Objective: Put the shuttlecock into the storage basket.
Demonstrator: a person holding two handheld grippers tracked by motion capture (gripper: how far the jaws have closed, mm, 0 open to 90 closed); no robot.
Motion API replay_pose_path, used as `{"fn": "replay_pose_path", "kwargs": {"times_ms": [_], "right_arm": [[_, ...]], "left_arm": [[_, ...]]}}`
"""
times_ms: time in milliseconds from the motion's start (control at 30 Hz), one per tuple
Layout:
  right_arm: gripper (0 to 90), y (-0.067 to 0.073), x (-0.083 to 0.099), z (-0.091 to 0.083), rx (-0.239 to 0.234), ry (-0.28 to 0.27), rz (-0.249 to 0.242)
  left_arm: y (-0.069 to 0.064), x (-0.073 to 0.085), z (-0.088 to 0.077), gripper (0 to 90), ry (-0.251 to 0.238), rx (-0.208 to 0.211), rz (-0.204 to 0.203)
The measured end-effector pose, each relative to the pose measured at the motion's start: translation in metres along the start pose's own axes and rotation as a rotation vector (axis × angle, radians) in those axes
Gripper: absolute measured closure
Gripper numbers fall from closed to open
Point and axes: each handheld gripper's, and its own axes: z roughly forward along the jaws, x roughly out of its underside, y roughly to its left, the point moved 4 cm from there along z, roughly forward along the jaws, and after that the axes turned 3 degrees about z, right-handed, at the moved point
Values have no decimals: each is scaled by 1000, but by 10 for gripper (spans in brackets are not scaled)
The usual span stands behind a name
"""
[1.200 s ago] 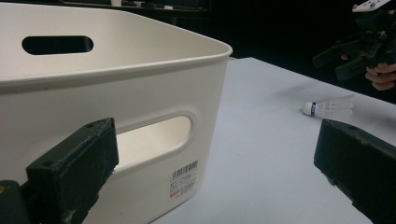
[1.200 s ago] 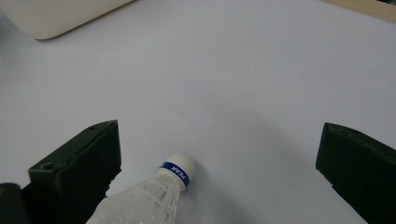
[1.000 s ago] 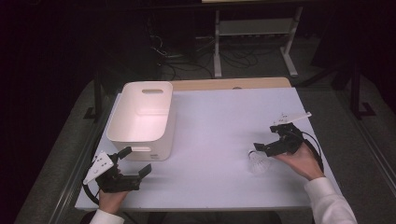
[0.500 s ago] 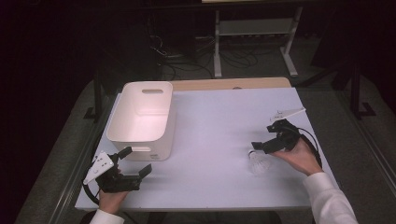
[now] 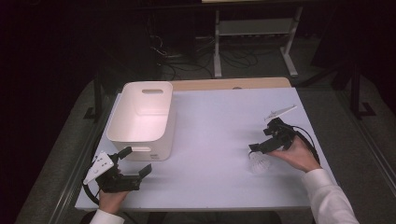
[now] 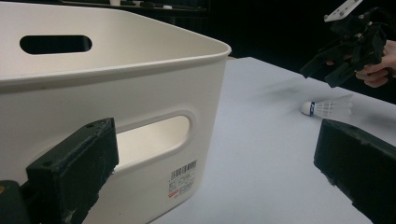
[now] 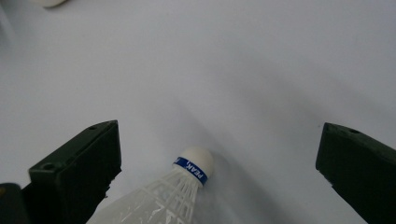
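While the white shuttlecock [image 5: 259, 162] lies on its side on the white table [image 5: 219, 121], the right gripper [image 5: 254, 148] hangs just above it, jaws spread wide. Left gripper [image 5: 138, 161], also spread, rests beside the white bin [image 5: 142, 119].

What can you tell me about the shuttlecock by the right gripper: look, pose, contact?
The shuttlecock is white, with a rounded white cork tip, a blue band printed with white letters, and a plastic-looking mesh skirt. It lies on its side on the pale table, at the person's right, tip pointing away from the right gripper. That gripper hangs just over it with jaws spread wide to either side; neither jaw touches it. Only the table is in contact with it. The left gripper view shows it lying far across the table.
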Motion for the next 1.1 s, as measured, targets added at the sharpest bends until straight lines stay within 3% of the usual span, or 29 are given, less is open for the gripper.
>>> {"fn": "replay_pose_path", "kwargs": {"times_ms": [167, 267, 800, 1100], "right_arm": [[0, 1, -1, 2, -17, 28, 11], [0, 0, -1, 5, -20, 45, -9], [0, -1, 2, 20, -14, 160, 43], [189, -1, 5, 24, -35, 223, 115]], "left_arm": [[0, 0, 0, 0, 6, 0, 0], [0, 0, 0, 0, 6, -2, 2], [0, 0, 0, 0, 2, 5, -2], [0, 0, 0, 0, 6, 3, 0]]}}
